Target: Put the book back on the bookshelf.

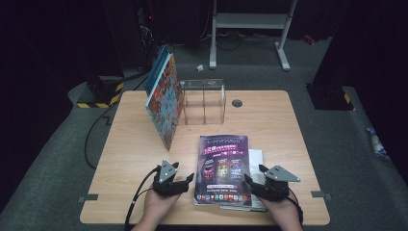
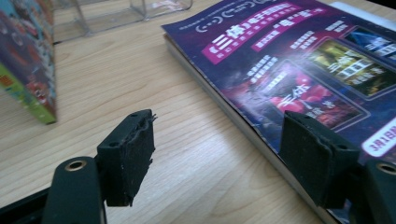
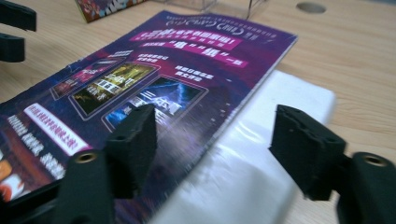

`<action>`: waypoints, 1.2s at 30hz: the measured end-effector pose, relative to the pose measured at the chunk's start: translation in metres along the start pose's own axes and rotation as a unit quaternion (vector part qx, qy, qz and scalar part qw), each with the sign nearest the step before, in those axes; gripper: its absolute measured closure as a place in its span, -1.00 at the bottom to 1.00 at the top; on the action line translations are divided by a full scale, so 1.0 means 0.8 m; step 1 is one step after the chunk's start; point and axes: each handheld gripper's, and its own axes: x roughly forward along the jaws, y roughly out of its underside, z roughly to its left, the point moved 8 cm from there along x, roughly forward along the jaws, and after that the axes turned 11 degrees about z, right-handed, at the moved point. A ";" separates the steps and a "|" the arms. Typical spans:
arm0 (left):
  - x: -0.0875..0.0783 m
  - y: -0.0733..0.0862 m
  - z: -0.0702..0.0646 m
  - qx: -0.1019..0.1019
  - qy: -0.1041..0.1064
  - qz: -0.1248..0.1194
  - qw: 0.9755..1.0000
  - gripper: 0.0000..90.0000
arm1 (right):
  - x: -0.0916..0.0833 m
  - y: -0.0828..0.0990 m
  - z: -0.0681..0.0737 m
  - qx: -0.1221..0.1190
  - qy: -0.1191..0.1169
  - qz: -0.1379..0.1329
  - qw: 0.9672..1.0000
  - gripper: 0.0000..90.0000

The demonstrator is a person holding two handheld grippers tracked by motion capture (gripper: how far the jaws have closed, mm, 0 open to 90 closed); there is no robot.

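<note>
The purple magazine (image 1: pixel 223 169) lies flat on the tabletop (image 1: pixel 130 144), between my left tool (image 1: pixel 185 180) and my right tool (image 1: pixel 250 182), upon a white book (image 1: pixel 257 159). Both tools are released, with nothing between the jaws. I judge I am about to take the magazine by its edges; next, each tool must close on one side. The cover writing is too blurred to read.

Dim surroundings, lit tabletop, blurred close-ups.

Black grippers, grey three-cornered top plates, black cables, brass-ringed screw holes behind fingers (image 2: pixel 127 156).
</note>
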 end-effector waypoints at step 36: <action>0.006 0.010 -0.033 0.036 0.035 0.024 0.998 -0.35 | 0.041 -0.030 0.089 0.005 0.001 0.098 0.995 -0.40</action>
